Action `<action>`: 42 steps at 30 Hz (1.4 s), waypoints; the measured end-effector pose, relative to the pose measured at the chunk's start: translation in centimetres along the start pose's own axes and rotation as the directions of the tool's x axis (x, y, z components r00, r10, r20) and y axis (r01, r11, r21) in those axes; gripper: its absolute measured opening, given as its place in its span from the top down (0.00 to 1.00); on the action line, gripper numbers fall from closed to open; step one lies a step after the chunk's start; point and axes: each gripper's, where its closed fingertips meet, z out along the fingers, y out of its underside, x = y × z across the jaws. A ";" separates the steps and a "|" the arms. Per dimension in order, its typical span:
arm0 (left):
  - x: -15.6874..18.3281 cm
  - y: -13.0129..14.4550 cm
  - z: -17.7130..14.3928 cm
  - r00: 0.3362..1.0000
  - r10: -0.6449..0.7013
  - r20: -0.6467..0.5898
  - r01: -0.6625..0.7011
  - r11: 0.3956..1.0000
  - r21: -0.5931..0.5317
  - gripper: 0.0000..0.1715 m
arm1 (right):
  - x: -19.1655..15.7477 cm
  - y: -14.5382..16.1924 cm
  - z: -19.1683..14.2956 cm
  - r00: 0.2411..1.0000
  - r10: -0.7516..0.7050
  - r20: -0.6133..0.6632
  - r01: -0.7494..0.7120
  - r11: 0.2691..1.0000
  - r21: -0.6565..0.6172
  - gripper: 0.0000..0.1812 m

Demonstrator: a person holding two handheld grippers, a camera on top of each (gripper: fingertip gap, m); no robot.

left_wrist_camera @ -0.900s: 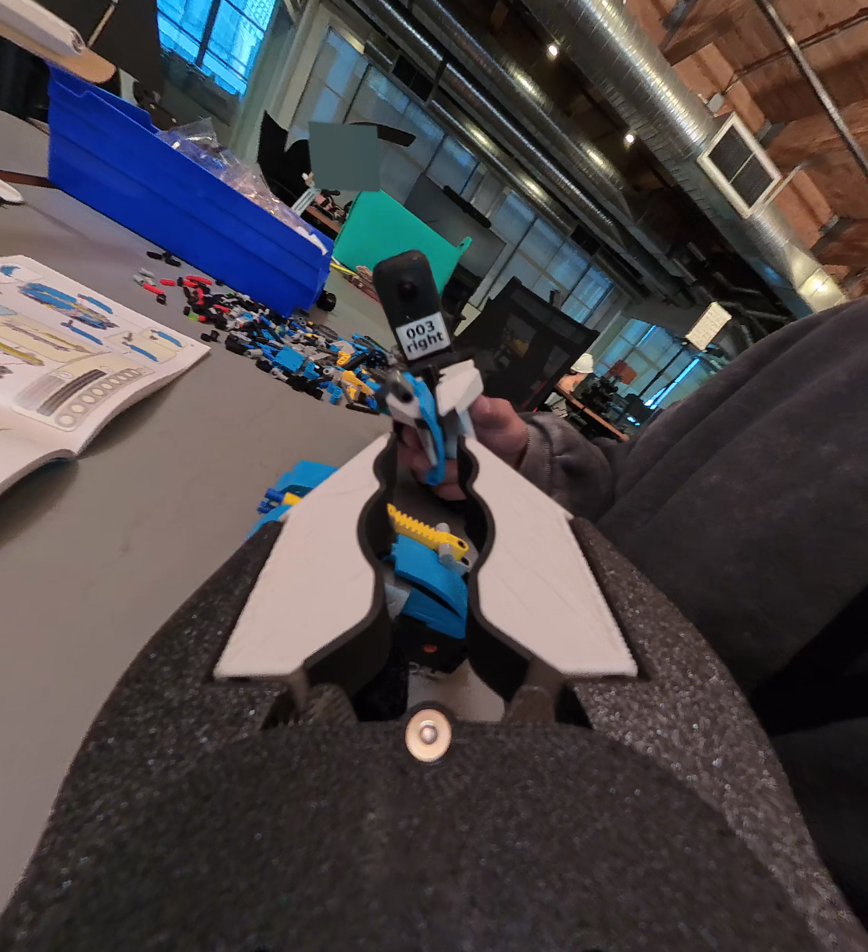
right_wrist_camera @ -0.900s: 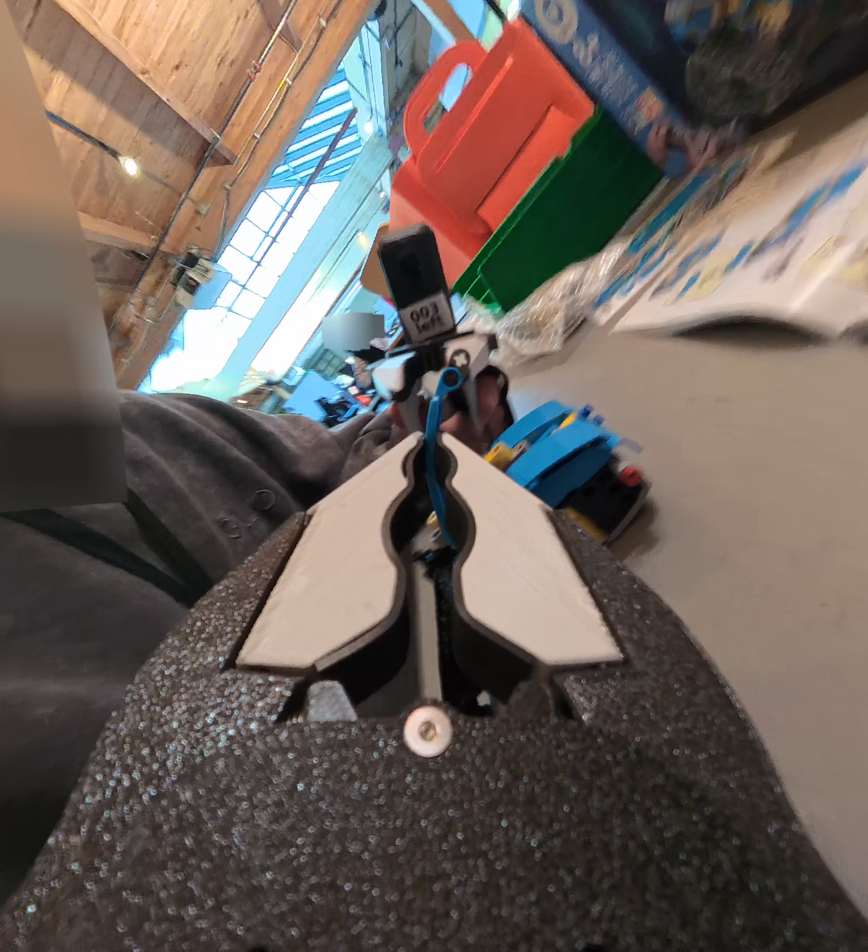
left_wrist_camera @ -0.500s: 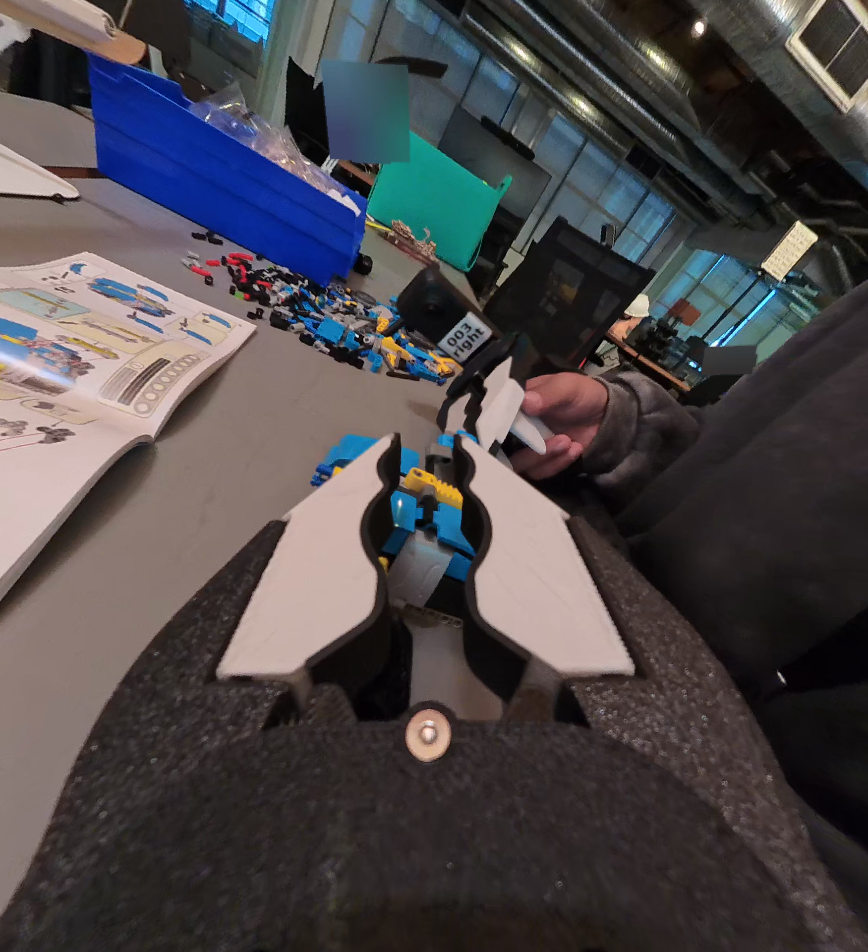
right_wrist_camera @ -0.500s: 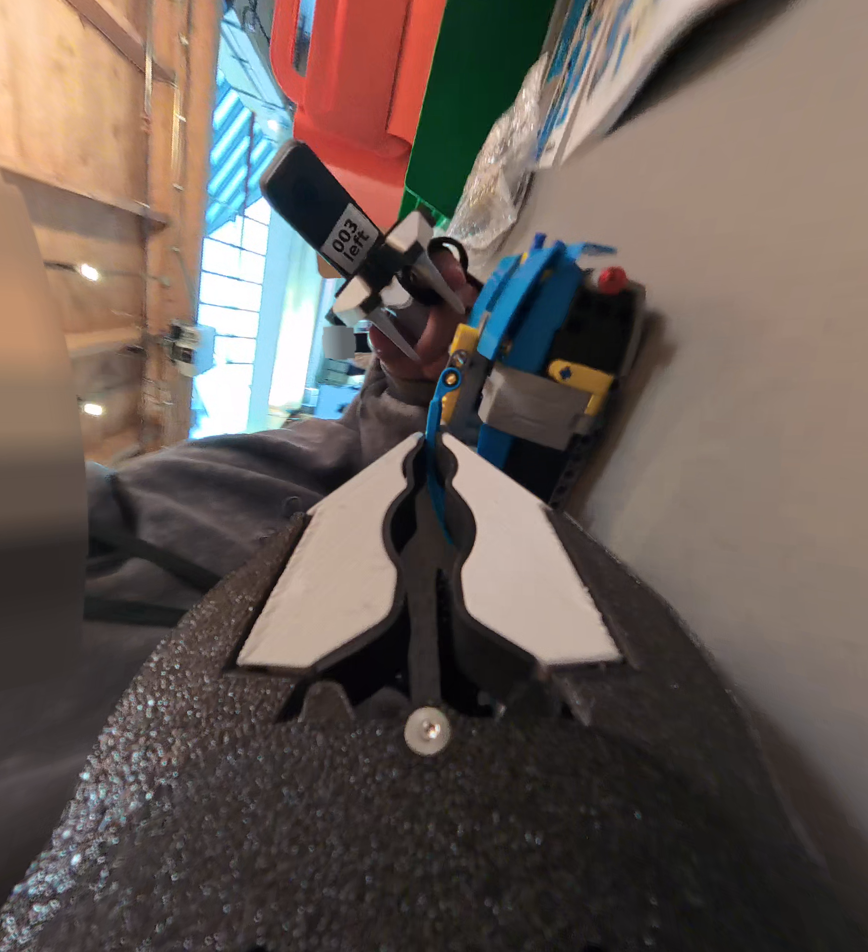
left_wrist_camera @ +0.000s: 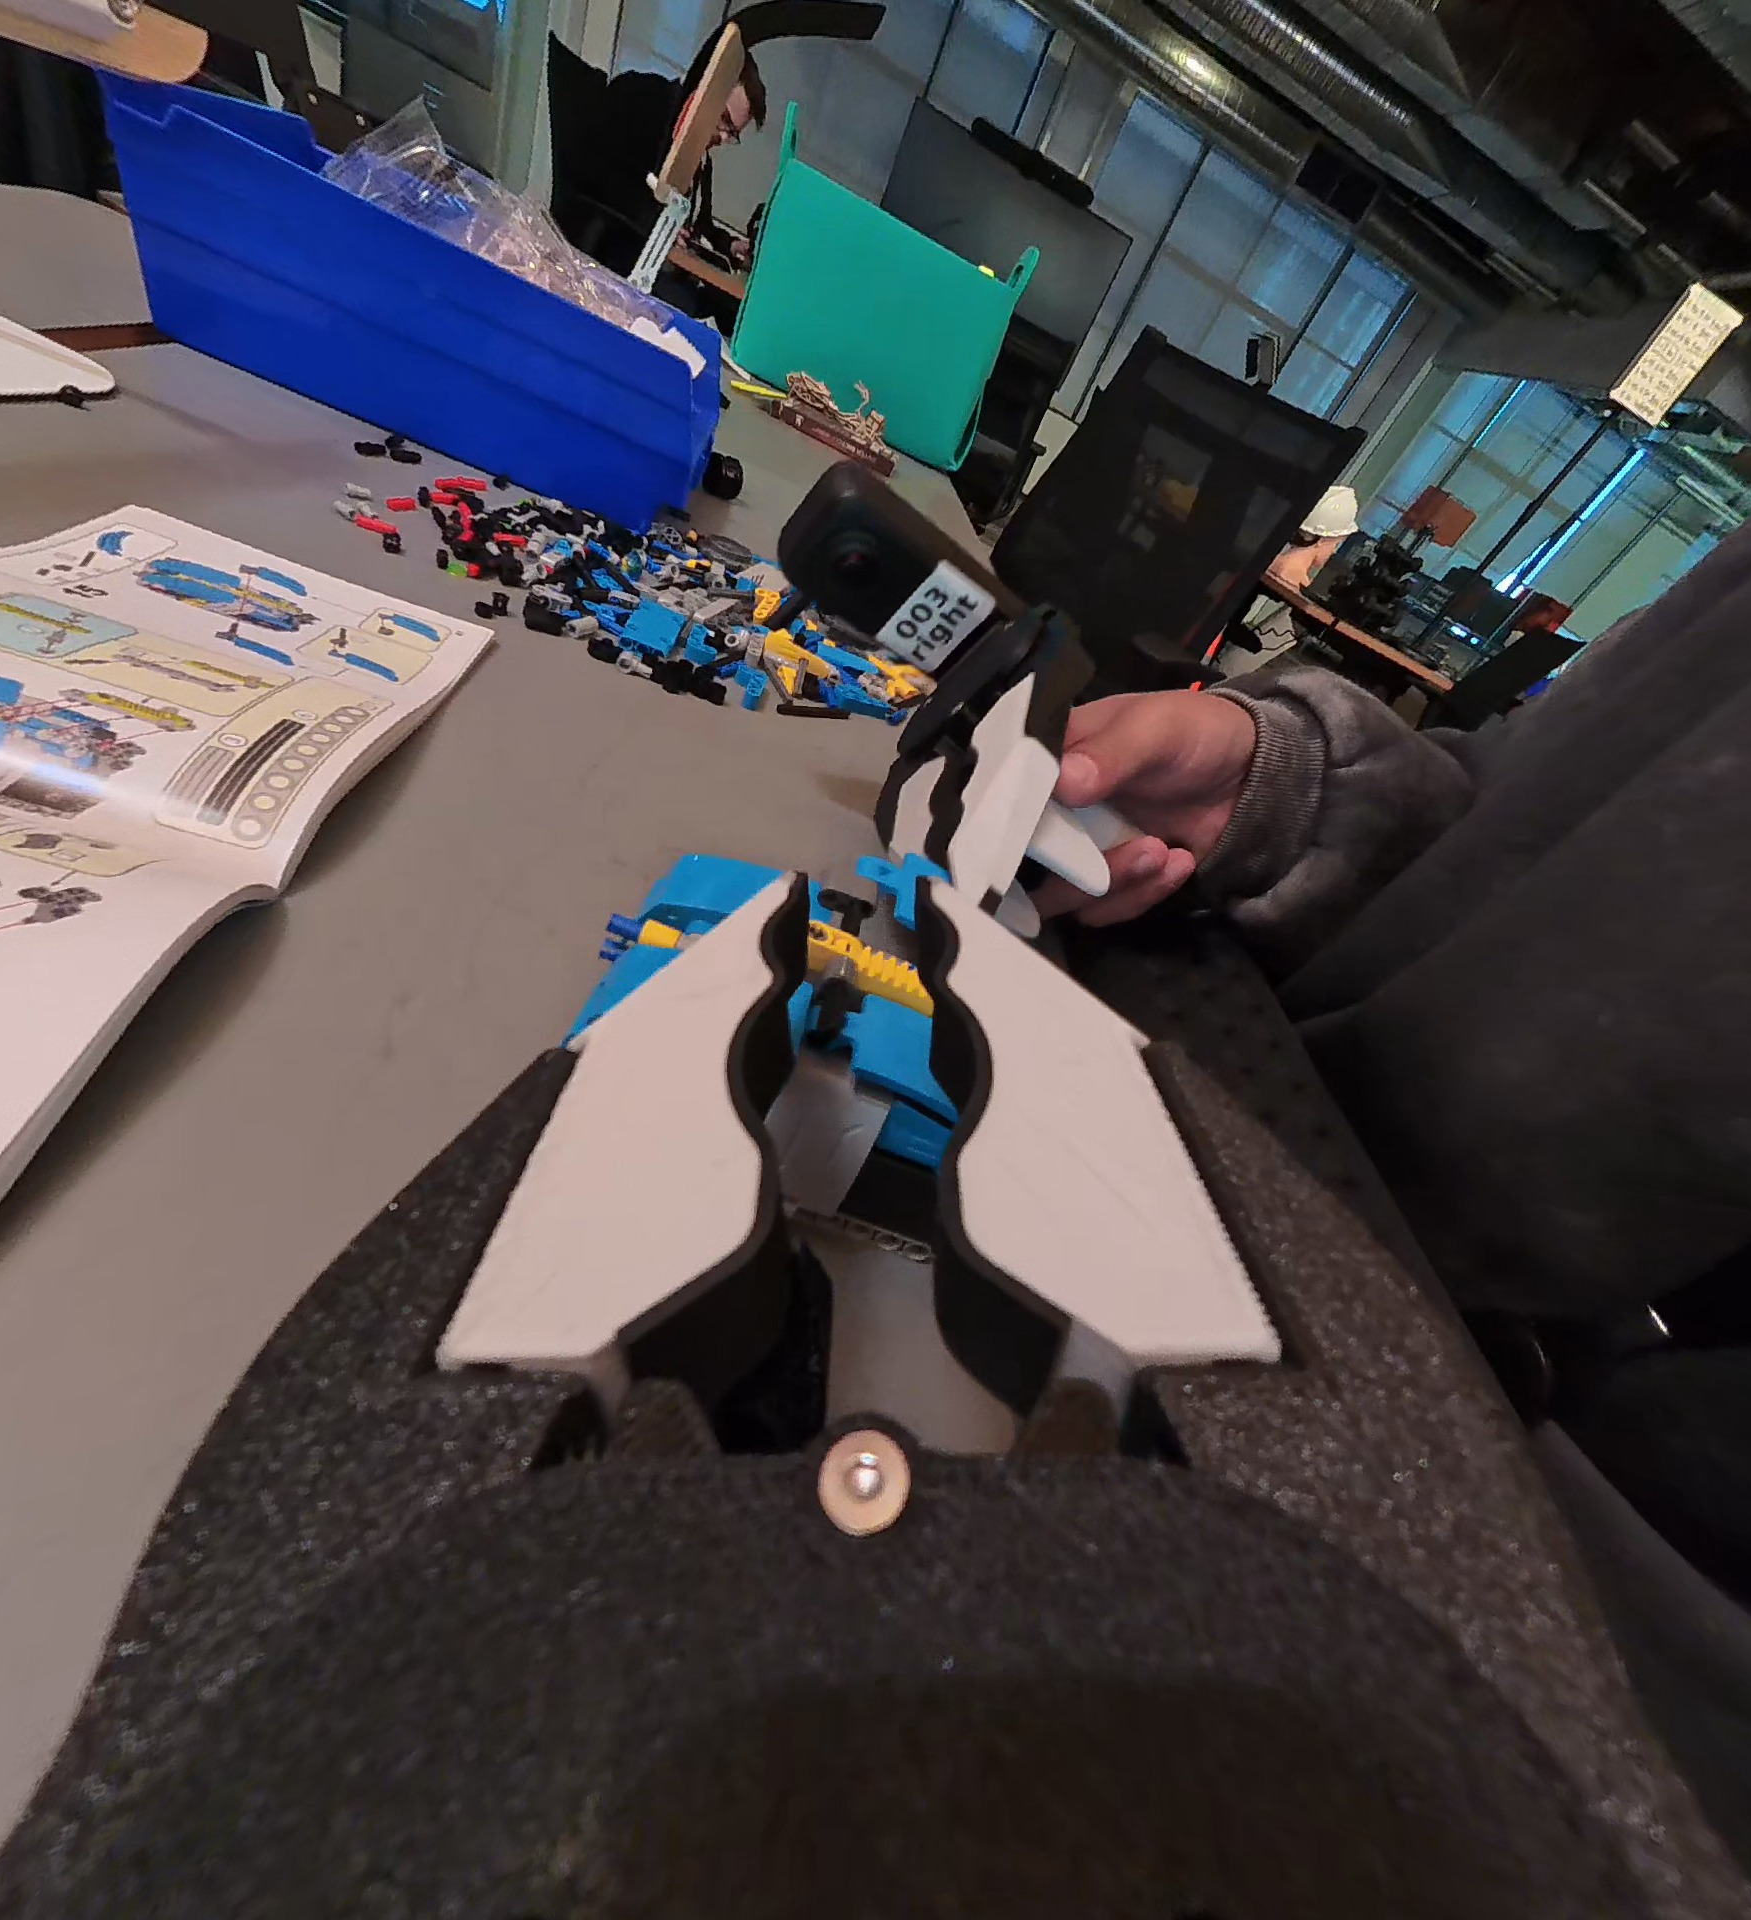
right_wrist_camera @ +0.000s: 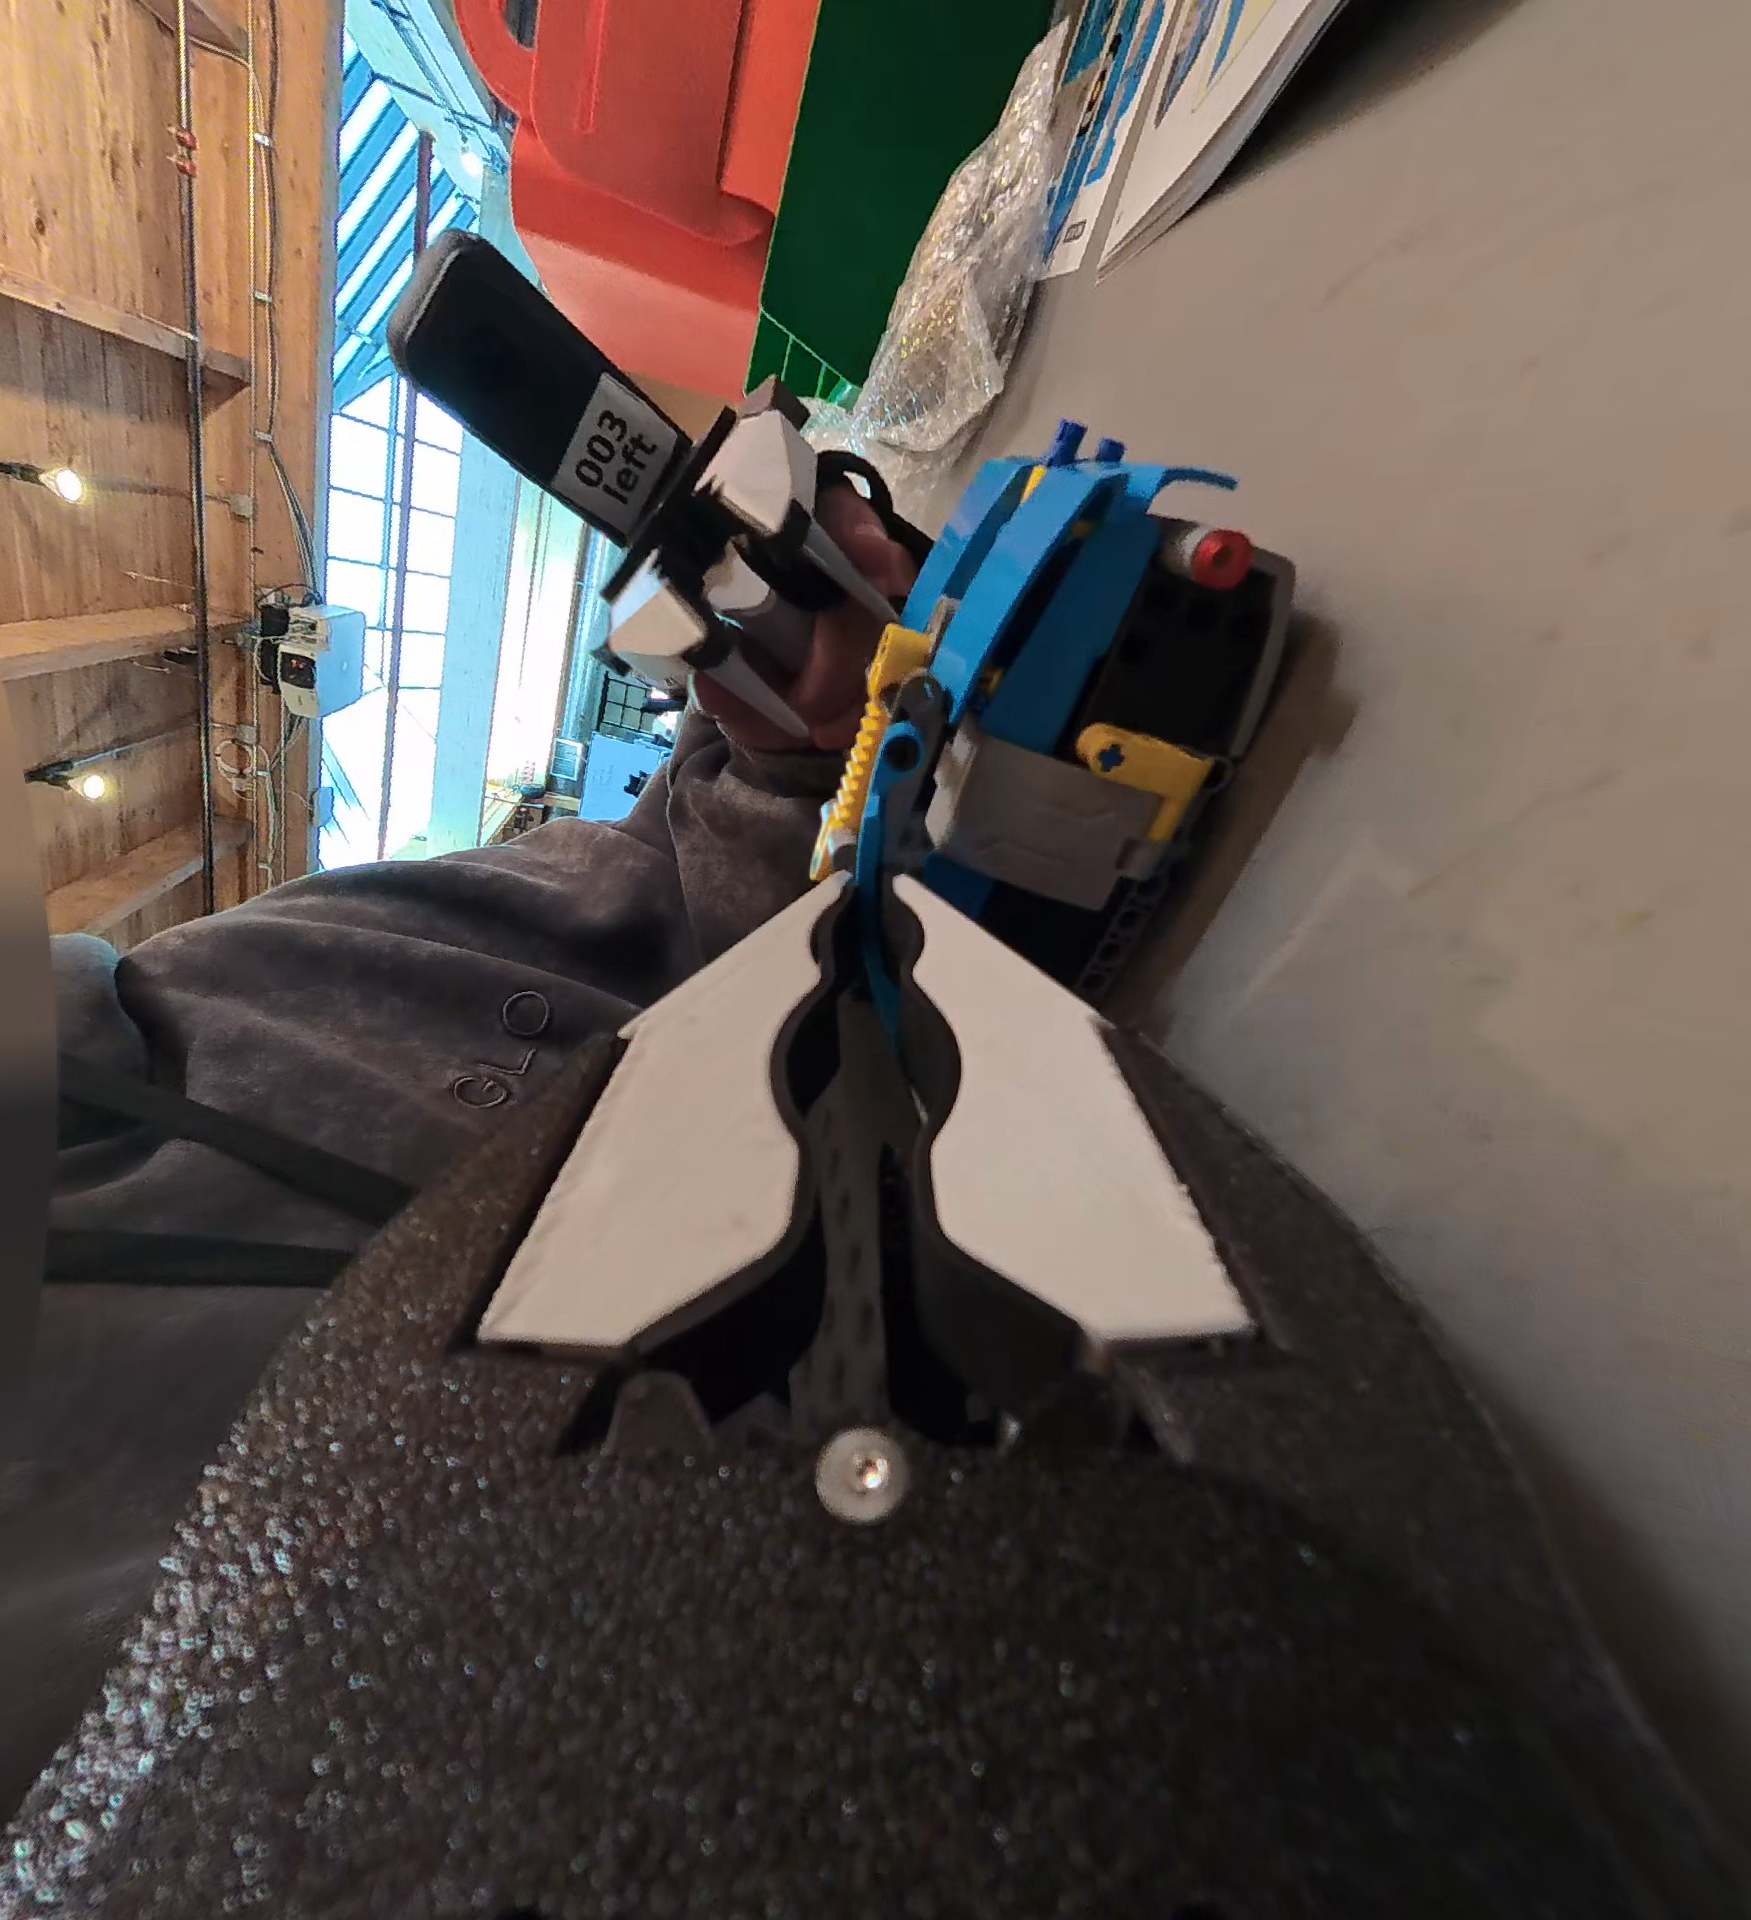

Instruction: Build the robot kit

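**Two hand-held grippers meet over a blue brick model**

While the left hand-held gripper (left_wrist_camera: 866, 914) hangs low over the grey bench (left_wrist_camera: 414, 997), its fingers stand spread to either side of a partly built brick model (left_wrist_camera: 855, 1023) in blue, yellow and grey, with a gap showing between each finger and the model, so it clasps nothing. The model rests on the bench close to the near edge, and a yellow toothed rack (left_wrist_camera: 866, 961) runs across its top between the fingertips.

From the right wrist view, the right hand-held gripper (right_wrist_camera: 869, 883) has its fingers pressed nearly together, pinching a thin blue beam (right_wrist_camera: 886, 831). The far end of that beam reaches the model (right_wrist_camera: 1047, 727) just beside the yellow rack (right_wrist_camera: 866, 743); whether it is joined there cannot be told. A red peg (right_wrist_camera: 1219, 548) sticks out at the far end of the model.

Each gripper shows in the other's view, held in a bare hand (left_wrist_camera: 1146, 769) with a dark grey sleeve.

Beyond the model lie an open instruction booklet (left_wrist_camera: 112, 748), a scatter of loose small parts (left_wrist_camera: 642, 613) and a blue bin (left_wrist_camera: 383, 301) holding clear plastic bags. A green folding crate (left_wrist_camera: 871, 312) stands farther back. The right view also shows an orange container (right_wrist_camera: 632, 156) behind crumpled clear bags (right_wrist_camera: 964, 270).
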 end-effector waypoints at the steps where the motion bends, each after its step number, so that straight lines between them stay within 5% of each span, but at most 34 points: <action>1: 0.1 0.0 0.0 1.000 0.006 0.001 -0.006 1.000 -0.002 0.89 | -0.3 0.0 0.0 1.000 -0.008 0.001 0.008 1.000 0.003 1.00; 7: 3.0 0.3 0.8 0.994 0.015 -0.104 -0.016 1.000 -0.011 0.88 | -4.5 0.4 0.0 0.985 -0.136 0.103 0.129 0.989 0.072 1.00; 10: 5.2 0.3 1.5 0.979 -0.077 -0.189 0.076 0.997 -0.012 0.82 | -5.8 1.0 0.8 0.957 -0.272 0.095 0.263 0.960 0.099 0.99; 13: 6.6 -0.7 1.3 0.944 -0.175 -0.281 0.191 0.981 0.031 0.91 | -6.2 1.7 1.6 0.922 -0.384 0.046 0.380 0.922 0.072 0.99; 19: 7.1 -1.0 1.1 0.928 -0.188 -0.323 0.214 0.976 0.047 0.96 | -6.7 1.9 1.7 0.905 -0.425 0.033 0.422 0.904 0.073 0.98; 25: 7.8 -0.9 0.9 0.910 -0.194 -0.365 0.222 0.974 0.037 0.99 | -7.0 0.3 0.4 0.879 -0.476 -0.027 0.473 0.867 0.158 0.87; 33: 8.0 -0.8 1.0 0.897 -0.222 -0.383 0.252 0.967 0.029 0.99 | -8.8 0.1 0.4 0.731 -0.668 -0.142 0.682 0.716 0.147 0.90; 42: 9.0 0.4 1.5 0.915 -0.156 -0.372 0.162 0.987 -0.017 0.99 | -8.6 0.6 1.0 0.692 -0.705 -0.159 0.721 0.685 0.101 0.95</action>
